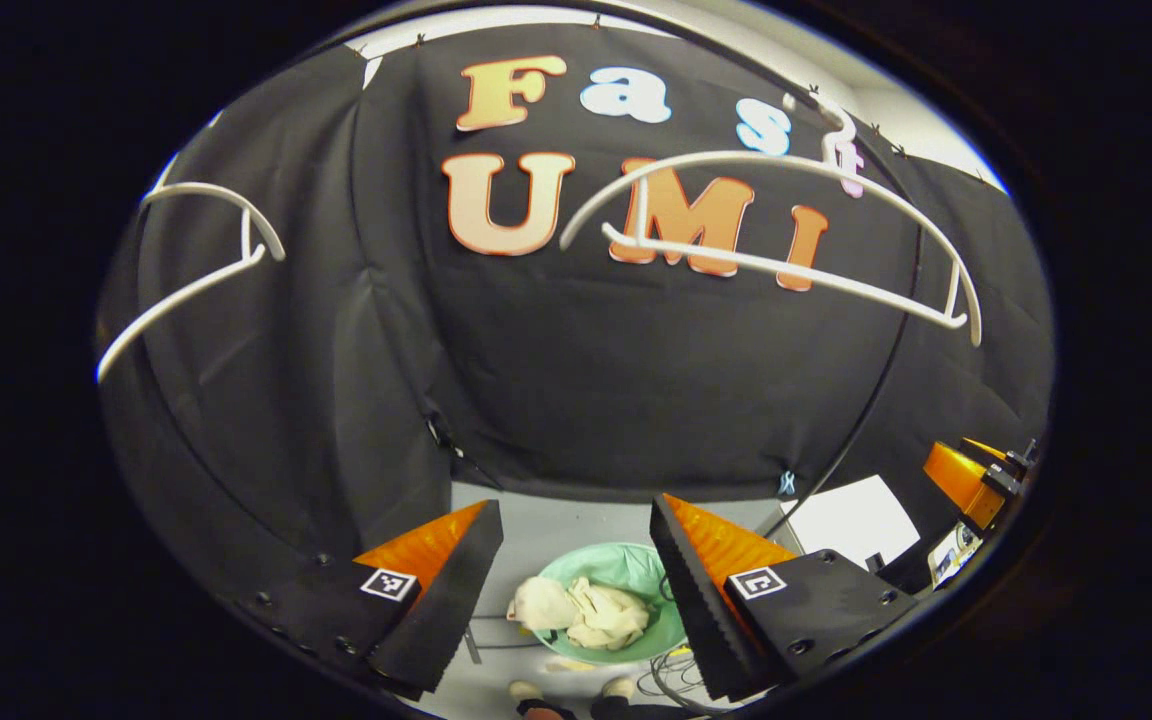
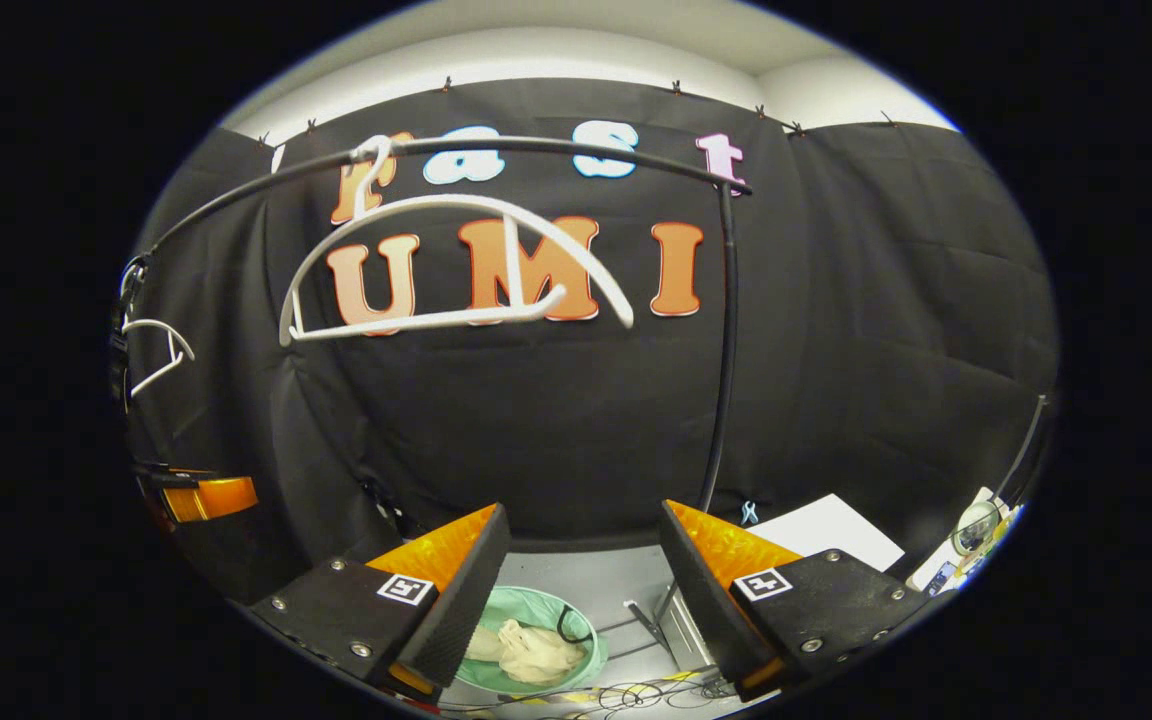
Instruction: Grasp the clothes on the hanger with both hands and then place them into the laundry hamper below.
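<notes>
A cream garment [image 1: 581,612] lies crumpled inside the round green hamper [image 1: 626,566] on the floor, far below my left gripper [image 1: 576,585], which is open with nothing between its fingers. In the right gripper view the same garment [image 2: 533,650] rests in the hamper [image 2: 534,606], below and left of centre between the open, empty fingers of my right gripper [image 2: 584,590]. A bare white hanger [image 1: 776,235] hangs from the black rail; the right gripper view has this hanger [image 2: 456,265] at upper left. My right gripper [image 1: 976,480] appears at the far right edge of the left gripper view.
A second bare white hanger [image 1: 201,260] hangs at the left. The black rail's upright post [image 2: 726,350] runs down to the floor. White paper [image 2: 826,530] and loose cables [image 2: 636,690] lie on the grey floor. Shoe tips [image 1: 576,692] stand beside the hamper.
</notes>
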The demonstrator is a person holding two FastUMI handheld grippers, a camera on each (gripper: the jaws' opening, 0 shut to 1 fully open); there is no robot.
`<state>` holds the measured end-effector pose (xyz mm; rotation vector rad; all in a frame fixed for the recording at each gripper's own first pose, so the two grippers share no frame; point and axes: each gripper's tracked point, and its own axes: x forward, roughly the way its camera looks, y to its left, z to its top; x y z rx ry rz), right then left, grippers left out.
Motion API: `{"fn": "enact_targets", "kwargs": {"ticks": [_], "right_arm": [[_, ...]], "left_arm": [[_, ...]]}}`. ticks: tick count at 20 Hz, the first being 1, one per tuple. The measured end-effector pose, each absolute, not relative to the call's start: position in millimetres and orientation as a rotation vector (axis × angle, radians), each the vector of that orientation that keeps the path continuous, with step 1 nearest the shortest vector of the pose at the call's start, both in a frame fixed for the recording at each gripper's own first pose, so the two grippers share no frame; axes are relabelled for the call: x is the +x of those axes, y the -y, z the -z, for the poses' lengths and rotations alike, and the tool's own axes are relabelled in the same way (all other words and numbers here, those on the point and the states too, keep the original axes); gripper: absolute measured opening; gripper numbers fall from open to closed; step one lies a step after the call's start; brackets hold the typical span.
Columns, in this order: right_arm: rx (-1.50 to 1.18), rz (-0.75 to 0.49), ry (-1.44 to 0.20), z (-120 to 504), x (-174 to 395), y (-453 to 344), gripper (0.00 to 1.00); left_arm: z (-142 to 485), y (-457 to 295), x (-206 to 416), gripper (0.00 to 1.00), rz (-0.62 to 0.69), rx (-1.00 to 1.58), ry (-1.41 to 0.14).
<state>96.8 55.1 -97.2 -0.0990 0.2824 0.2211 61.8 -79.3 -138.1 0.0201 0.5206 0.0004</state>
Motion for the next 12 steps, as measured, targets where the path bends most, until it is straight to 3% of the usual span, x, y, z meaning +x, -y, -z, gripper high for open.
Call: {"fn": "enact_targets", "kwargs": {"ticks": [1,2,8,9,11,12], "right_arm": [[-0.096,-0.224,-0.267,90,96,-55,0.99],[-0.097,-0.228,-0.251,81,94,-53,0.94],[-0.121,-0.247,-0.155,41,94,-49,0.94],[-0.122,-0.249,-0.145,37,93,-48,0.94],[-0.12,-0.258,-0.129,30,91,-45,0.9],[-0.119,-0.262,-0.125,29,93,-44,0.88]], "left_arm": [[124,76,66,0.98,-0.008,0.023,-0.492],[110,75,66,1.0,-0.016,0.027,-0.461],[46,70,64,1.0,-0.08,0.071,-0.294],[38,70,62,0.95,-0.085,0.066,-0.274],[26,71,56,1.0,-0.094,0.061,-0.239],[20,72,53,0.97,-0.098,0.056,-0.222]]}}
